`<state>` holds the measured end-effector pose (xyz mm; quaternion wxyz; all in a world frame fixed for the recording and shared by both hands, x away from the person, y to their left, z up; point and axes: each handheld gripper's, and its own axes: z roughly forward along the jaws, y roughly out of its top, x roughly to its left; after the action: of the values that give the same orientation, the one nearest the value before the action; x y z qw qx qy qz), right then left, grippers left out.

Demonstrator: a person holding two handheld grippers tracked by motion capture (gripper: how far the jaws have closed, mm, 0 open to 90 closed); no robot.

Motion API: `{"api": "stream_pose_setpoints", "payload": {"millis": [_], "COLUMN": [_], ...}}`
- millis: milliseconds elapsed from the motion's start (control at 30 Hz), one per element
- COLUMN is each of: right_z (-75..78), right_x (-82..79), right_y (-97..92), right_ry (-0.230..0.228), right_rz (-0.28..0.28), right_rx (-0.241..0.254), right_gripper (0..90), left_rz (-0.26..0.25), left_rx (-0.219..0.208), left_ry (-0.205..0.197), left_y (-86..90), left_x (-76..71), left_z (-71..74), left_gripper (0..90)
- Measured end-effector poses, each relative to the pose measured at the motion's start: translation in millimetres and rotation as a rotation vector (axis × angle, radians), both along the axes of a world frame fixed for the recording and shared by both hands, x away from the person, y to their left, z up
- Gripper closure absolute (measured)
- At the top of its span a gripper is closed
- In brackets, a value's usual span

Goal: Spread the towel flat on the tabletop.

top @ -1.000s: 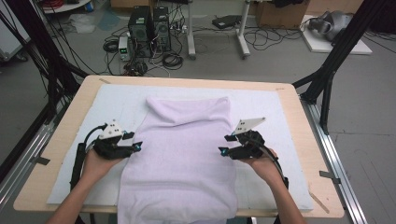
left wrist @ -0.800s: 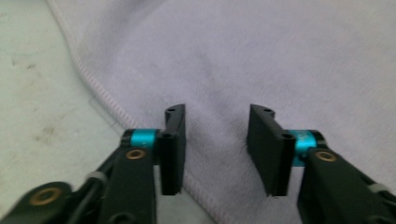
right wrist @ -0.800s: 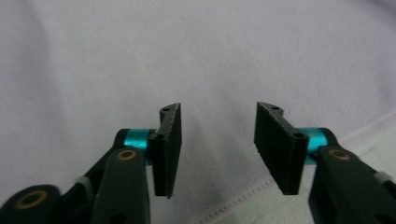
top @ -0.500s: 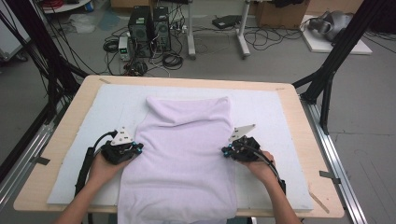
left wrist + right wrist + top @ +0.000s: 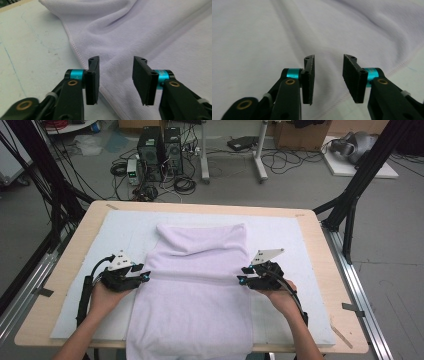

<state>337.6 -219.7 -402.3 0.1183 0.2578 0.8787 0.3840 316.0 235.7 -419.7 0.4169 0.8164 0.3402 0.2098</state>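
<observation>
High view, left to right. Left gripper point(image 5: 145, 277) sits at centre-left of the frame, tips at the left hem of the lilac towel point(image 5: 192, 295). Its own view shows the jaws part-open, having just been opening, with nothing pinched: the stitched hem runs beneath the left-hand jaw, cloth lies flat below the gap.

The towel lies in the middle of the frame on the white mat point(image 5: 100, 245). Its far part reaches the upper centre, a crosswise ridge runs between the two grippers, and the near end hangs over the table's point(image 5: 65, 235) bottom edge.

Right gripper point(image 5: 241, 279) is at centre-right, tips at the towel's right hem. Jaws likewise part-open, just been opening, gap empty; the hem crosses under the right-hand jaw toward the lower right of the right gripper view.

Risks, as judged:
- If the jaws close from this height, the pads may skim the pile and take no cloth, or take one layer where two are wanted, since the hem sits off-centre under each gap.
- Uneven pick-up left versus right would skew any fold.
- The overhanging near end could drag the towel toward the bottom edge once lifted.
</observation>
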Motion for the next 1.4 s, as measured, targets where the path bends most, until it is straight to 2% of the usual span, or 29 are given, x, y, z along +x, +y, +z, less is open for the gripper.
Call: {"api": "stream_pose_setpoints", "payload": {"millis": [100, 167, 233, 267, 333, 433, 533, 567, 600, 633, 667, 733, 767, 933, 967, 1200, 1267, 1300, 1333, 1400], "right_z": [5.0, 4.6, 1.2, -1.4, -8.1, -20.4, -28.4, -31.1, -34.2, -37.8, -39.4, -41.0, -41.7, -39.6, -39.1, -30.3, -27.0, -25.8, -24.3, -22.4], "right_x": [-15.6, -24.8, -33.0, -37.8, -48.1, -61.4, -69.8, -71.3, -71.3, -71.3, -71.5, -70.4, -71.1, -80.3, -82.7, -107.5, -114.7, -116.8, -118.8, -117.9], "right_y": [2.9, 4.5, 6.2, 7.7, 11.2, 13.8, 13.1, 12.6, 11.8, 11.4, 10.0, 8.0, 8.0, 6.2, 5.6, -0.5, -3.5, -4.2, -4.8, -5.5], "right_ry": [-0.013, -0.005, 0.002, -0.008, -0.014, 0.017, 0.015, 0.03, 0.045, 0.054, 0.062, 0.062, 0.065, 0.047, 0.057, 0.052, 0.067, 0.069, 0.061, 0.065], "right_rz": [0.047, 0.065, 0.075, 0.084, 0.108, 0.146, 0.17, 0.176, 0.185, 0.189, 0.181, 0.191, 0.203, 0.214, 0.215, 0.254, 0.281, 0.294, 0.299, 0.28], "right_rx": [0.01, 0.019, 0.022, 0.016, -0.007, -0.005, -0.044, -0.048, -0.054, -0.053, -0.021, 0.003, 0.012, 0.013, 0.02, 0.032, 0.05, 0.053, 0.052, 0.067], "right_gripper": [56.8, 54.7, 52.9, 52.9, 52.9, 52.8, 55.2, 58.5, 63.6, 66.5, 70.6, 84.2, 86.5, 87.4, 87.4, 87.4, 87.3, 86.9, 84.2, 73.0], "left_rz": [-0.024, -0.046, -0.076, -0.095, -0.145, -0.195, -0.256, -0.274, -0.291, -0.294, -0.309, -0.306, -0.3, -0.291, -0.292, -0.302, -0.321, -0.331, -0.334, -0.315], "left_rx": [0.014, -0.01, -0.017, -0.015, -0.013, 0.003, 0.015, 0.031, 0.061, 0.045, 0.025, 0.022, 0.021, 0.022, 0.023, 0.01, -0.005, -0.008, -0.012, 0.001], "left_ry": [-0.019, -0.039, -0.043, -0.039, -0.007, 0.025, 0.067, 0.092, 0.109, 0.084, 0.092, 0.08, 0.07, 0.06, 0.059, 0.058, 0.065, 0.066, 0.07, 0.061], "left_y": [1.9, 2.6, 1.4, 0.5, -1.4, -3.3, -5.5, -6.7, -8.4, -8.4, -7.5, -8.5, -8.9, -4.4, -2.9, 2.7, 3.1, 3.1, 2.7, 0.5], "left_x": [-17.0, -29.5, -39.9, -44.8, -53.0, -60.2, -65.0, -65.8, -66.6, -69.5, -70.3, -74.0, -76.0, -85.6, -88.9, -121.9, -131.3, -134.6, -135.7, -132.7], "left_z": [5.2, 6.4, 5.8, 4.4, -0.2, -6.8, -15.4, -19.6, -24.2, -27.0, -27.9, -28.6, -29.1, -27.6, -27.1, -24.4, -22.9, -22.0, -20.9, -19.5], "left_gripper": [49.7, 47.7, 47.2, 46.9, 47.7, 51.9, 55.6, 56.9, 60.6, 65.2, 74.3, 86.0, 86.8, 87.8, 87.8, 87.8, 87.6, 86.9, 82.4, 62.9]}}
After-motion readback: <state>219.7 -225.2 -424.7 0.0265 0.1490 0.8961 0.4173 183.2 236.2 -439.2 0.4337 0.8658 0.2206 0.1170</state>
